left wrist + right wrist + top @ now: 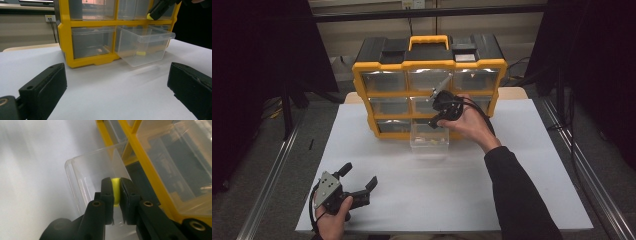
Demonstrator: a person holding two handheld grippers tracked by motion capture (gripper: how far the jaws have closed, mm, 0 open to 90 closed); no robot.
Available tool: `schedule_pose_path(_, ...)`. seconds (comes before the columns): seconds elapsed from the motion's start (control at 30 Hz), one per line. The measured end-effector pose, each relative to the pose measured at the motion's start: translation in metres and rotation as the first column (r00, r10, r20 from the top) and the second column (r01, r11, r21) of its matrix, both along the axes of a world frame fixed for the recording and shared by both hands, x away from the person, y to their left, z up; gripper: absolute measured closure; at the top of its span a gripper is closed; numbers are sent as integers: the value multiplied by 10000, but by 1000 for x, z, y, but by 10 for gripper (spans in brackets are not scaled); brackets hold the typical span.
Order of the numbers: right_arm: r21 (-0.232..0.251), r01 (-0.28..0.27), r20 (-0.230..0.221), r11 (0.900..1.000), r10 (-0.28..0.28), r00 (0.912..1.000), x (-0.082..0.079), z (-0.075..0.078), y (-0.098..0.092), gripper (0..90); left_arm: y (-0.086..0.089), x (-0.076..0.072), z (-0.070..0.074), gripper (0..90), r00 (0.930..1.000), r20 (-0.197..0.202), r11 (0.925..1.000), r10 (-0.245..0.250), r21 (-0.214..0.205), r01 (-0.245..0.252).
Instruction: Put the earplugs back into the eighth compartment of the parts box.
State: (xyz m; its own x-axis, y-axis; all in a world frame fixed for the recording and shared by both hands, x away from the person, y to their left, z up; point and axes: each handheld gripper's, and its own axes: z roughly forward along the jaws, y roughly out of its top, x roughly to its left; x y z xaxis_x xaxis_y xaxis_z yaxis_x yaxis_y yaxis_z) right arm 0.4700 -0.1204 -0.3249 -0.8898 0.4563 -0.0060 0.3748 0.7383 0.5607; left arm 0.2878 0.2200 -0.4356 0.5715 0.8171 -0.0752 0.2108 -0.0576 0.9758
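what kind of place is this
Probably a lab or workshop test bench: a yellow parts organizer with clear drawers stands on a white-covered table, dark curtains hang at both sides, and metal rails flank it.

My right gripper had matt black plastic jaws with small metal screws, and between them sat a small yellow piece, smooth and faintly shiny. The pulled-out drawer was clear, glossy plastic. The organiser's frame was smooth yellow plastic under a matt black plastic top. The table cover looked like matt white paper. My left gripper carried a dull grey plate.
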Motion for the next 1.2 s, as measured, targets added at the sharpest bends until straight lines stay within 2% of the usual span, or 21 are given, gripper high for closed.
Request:
schedule_pose_path(0.1,-137,62,24,9999,-61,10000,2,-5,2,820,0,0,0,26,10000,20,10000,-8,52,8)
schedule_pose_path(0.3,-284,40,-205,9996,-46,9998,7,-14,3,820,1,0,0,26,10000,-4,10000,15,58,-15)
schedule_pose_path(0.97,-250,162,-720,9996,-180,9972,7,-48,-1,813,0,1,-1,26,10000,-52,10000,27,34,-26)
schedule_pose_path(1.2,-274,128,-847,9995,-151,9963,7,-51,0,794,0,1,-1,26,10000,-52,10000,30,37,-30)
